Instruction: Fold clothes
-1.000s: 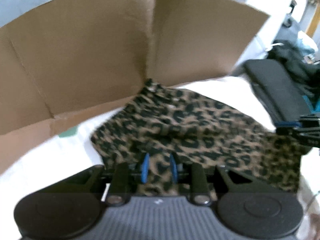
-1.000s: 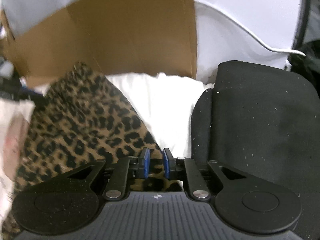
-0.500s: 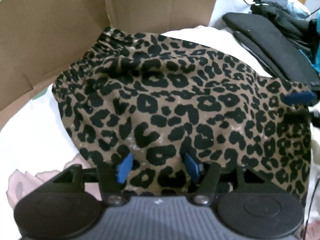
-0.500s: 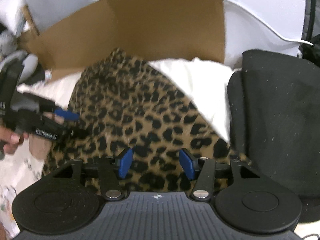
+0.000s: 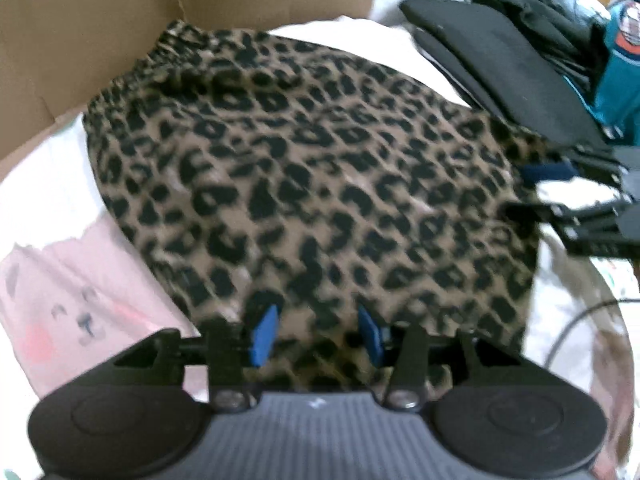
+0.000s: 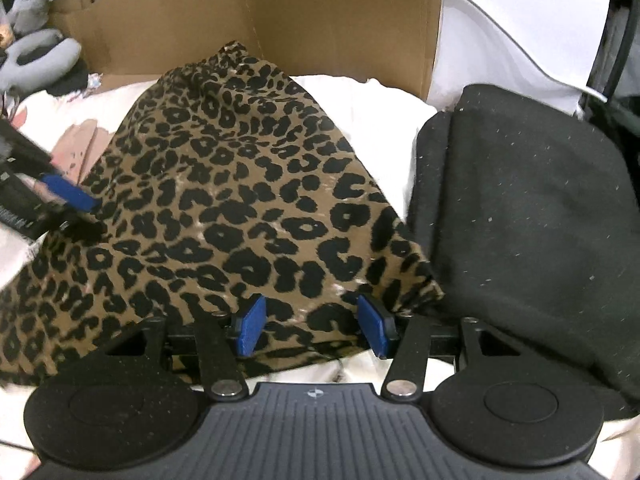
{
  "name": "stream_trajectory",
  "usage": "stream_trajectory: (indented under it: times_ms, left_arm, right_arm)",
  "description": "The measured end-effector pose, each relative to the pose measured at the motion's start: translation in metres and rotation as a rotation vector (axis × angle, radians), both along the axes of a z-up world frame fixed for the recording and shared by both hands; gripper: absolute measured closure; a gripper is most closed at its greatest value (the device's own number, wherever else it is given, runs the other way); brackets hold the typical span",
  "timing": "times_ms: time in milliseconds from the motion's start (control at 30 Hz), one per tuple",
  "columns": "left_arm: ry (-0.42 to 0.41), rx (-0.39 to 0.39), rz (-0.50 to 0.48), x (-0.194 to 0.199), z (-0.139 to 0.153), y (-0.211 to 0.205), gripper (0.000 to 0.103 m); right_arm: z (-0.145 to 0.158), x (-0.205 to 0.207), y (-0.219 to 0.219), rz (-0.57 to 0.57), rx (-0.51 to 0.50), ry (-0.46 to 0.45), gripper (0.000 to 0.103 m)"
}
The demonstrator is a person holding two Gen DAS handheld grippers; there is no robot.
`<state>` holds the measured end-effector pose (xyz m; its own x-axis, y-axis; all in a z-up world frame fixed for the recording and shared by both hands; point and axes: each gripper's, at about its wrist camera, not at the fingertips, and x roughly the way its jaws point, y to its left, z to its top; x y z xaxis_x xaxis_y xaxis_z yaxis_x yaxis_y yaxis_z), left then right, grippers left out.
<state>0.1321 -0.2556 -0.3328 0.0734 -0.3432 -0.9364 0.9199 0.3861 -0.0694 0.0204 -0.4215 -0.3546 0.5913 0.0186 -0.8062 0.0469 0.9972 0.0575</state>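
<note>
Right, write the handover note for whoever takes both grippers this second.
Left gripper: open, nothing clamped; jaws just closed in a little, with the near hem of the leopard-print garment lying between them.
Right gripper: open, nothing clamped, over the same hem nearer the black folded pile.
The garment lies spread flat on the white bedding, its gathered waistband toward the cardboard box. A pink animal-print cloth lies at its left.
Done: garment released and laid out.
Left: probably the next fold, then stacking.
</note>
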Motion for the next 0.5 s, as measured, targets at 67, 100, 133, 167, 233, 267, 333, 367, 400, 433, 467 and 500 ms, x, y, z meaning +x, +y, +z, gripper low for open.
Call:
stream_trajectory:
  times_ms: [67, 100, 133, 167, 233, 267, 333, 367, 400, 433, 467, 500]
  left_arm:
    - [0.010, 0.008, 0.025, -0.011, 0.001, 0.005, 0.056]
    - [0.019, 0.019, 0.042, -0.016, 0.002, 0.009, 0.057]
    - [0.024, 0.032, 0.049, -0.021, 0.002, 0.012, 0.059]
    - [0.027, 0.040, 0.056, -0.026, 0.003, 0.016, 0.062]
    - [0.053, 0.040, 0.079, -0.030, 0.004, 0.023, 0.064]
    - [0.071, 0.035, 0.092, -0.031, 0.005, 0.027, 0.066]
    - [0.080, 0.021, 0.107, -0.030, 0.010, 0.035, 0.070]
    - [0.085, 0.012, 0.115, -0.029, 0.013, 0.039, 0.070]
    - [0.092, -0.006, 0.125, -0.025, 0.018, 0.045, 0.070]
    - [0.097, -0.021, 0.133, -0.022, 0.023, 0.052, 0.070]
    - [0.094, -0.025, 0.128, -0.017, 0.028, 0.059, 0.069]
    - [0.089, -0.028, 0.122, -0.013, 0.033, 0.065, 0.069]
  right_arm:
    - [0.001, -0.003, -0.006, -0.020, 0.033, -0.012, 0.046]
    - [0.002, -0.005, -0.010, -0.032, 0.053, -0.018, 0.046]
    - [0.004, -0.007, -0.013, -0.046, 0.079, -0.027, 0.046]
    - [0.007, -0.010, -0.016, -0.057, 0.102, -0.040, 0.045]
    - [0.016, -0.015, -0.022, -0.072, 0.135, -0.066, 0.045]
    - [0.020, -0.018, -0.025, -0.078, 0.148, -0.078, 0.045]
    - [0.029, -0.021, -0.030, -0.096, 0.179, -0.100, 0.045]
    - [0.034, -0.022, -0.031, -0.104, 0.190, -0.107, 0.045]
    - [0.039, -0.023, -0.031, -0.110, 0.196, -0.114, 0.045]
    - [0.045, -0.022, -0.029, -0.110, 0.199, -0.122, 0.045]
    - [0.050, -0.021, -0.027, -0.110, 0.202, -0.130, 0.045]
    - [0.056, -0.020, -0.025, -0.114, 0.204, -0.140, 0.045]
